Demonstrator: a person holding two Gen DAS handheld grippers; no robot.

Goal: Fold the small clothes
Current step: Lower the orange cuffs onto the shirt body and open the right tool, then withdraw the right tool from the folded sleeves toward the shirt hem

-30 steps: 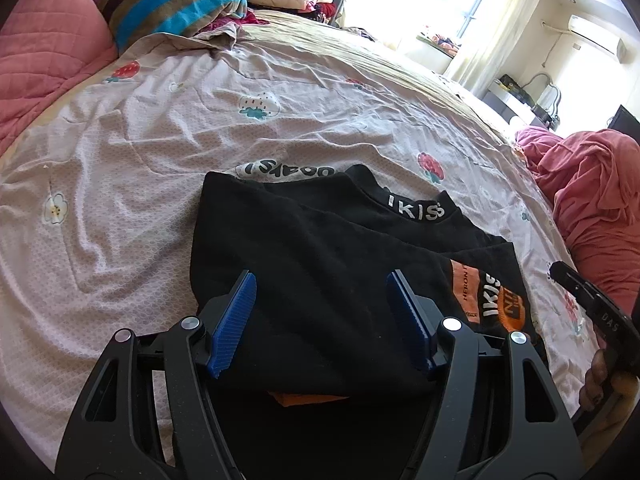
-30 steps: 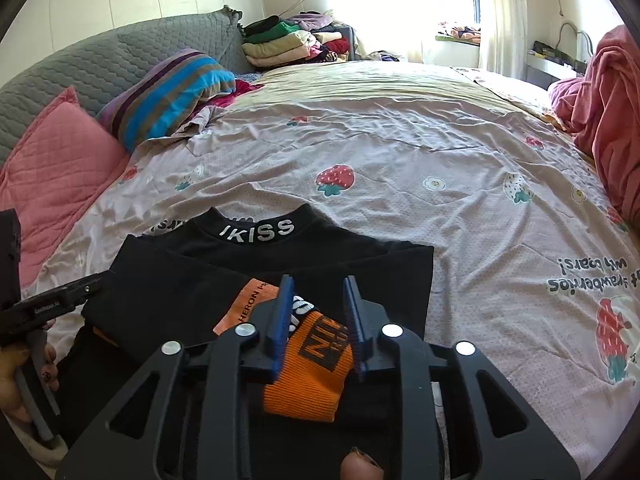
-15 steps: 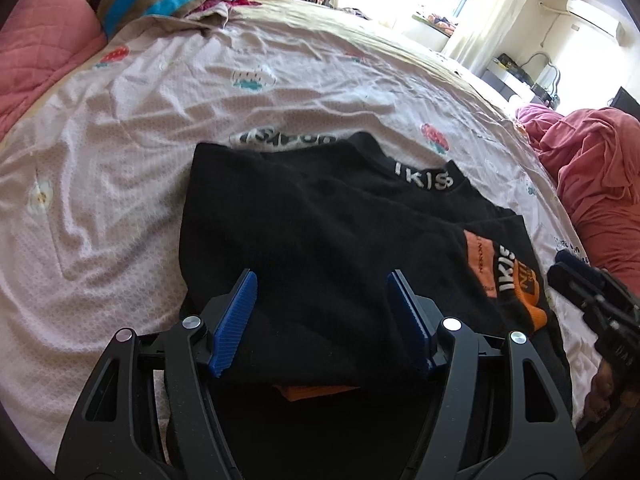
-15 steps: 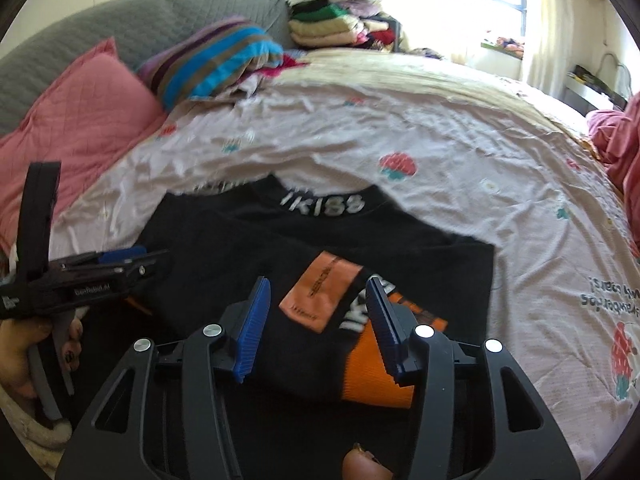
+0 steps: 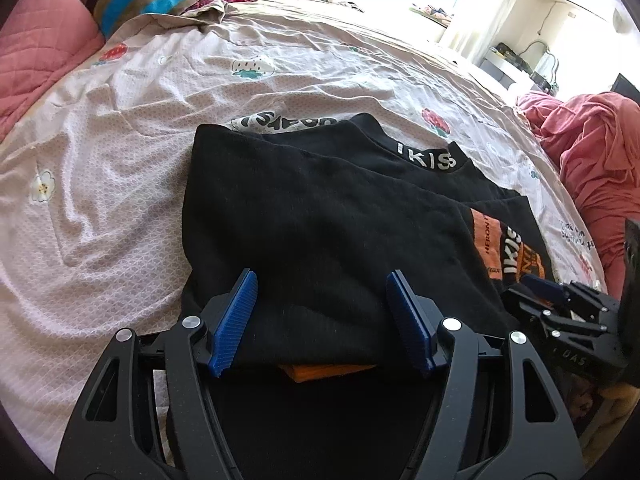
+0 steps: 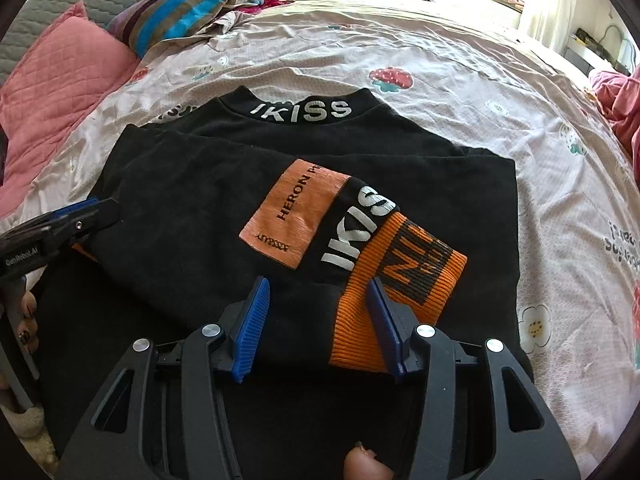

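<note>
Black knit top (image 6: 224,216), lying mid-frame on the pale printed bedspread (image 6: 460,64), collar with white lettering (image 6: 304,110) toward the upper middle. Both sleeves already folded in across the body, the orange-cuffed sleeve (image 6: 384,276) slanting over the lower right of the right wrist view. Probably past halfway: sides in, bottom-to-collar fold apparently left, lower hem dark and hard to read near the bottom edge. Right gripper (image 6: 316,328) just above the cuff, jaws parted to a middling gap, pads straddling the fabric without pinching. Left gripper (image 5: 320,320) low in its own view over the near edge, jaws wide, nothing held. Pink pillow (image 6: 68,72) at upper left, well apart.
</note>
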